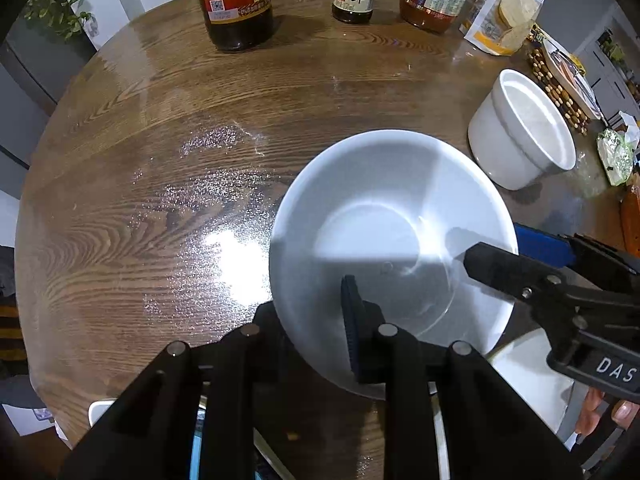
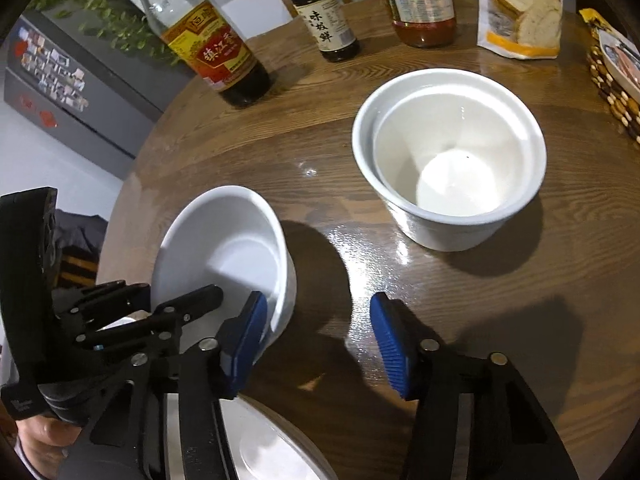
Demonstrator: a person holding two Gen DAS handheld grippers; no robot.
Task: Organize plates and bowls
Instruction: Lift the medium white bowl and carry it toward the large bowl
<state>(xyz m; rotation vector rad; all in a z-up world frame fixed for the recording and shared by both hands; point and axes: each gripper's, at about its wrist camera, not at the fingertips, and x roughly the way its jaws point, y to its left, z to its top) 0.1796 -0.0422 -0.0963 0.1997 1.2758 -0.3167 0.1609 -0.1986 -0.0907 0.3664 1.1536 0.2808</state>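
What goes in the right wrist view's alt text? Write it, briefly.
The left gripper clamps the rim of a tilted white ceramic bowl over a round wooden table, while the open right gripper sits beside it. A deep white ceramic pot and sauce bottles stand behind.

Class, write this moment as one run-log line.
left gripper: shut on bowl rim | right gripper: open, empty | deep bowl: on table

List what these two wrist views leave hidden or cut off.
- White plate: right wrist view, mostly covered by the right gripper and cut by the bottom edge.
- Tall bottles: left wrist view, tops cut by the upper edge.
- Held white bowl: left wrist view, near rim hidden behind the left gripper.
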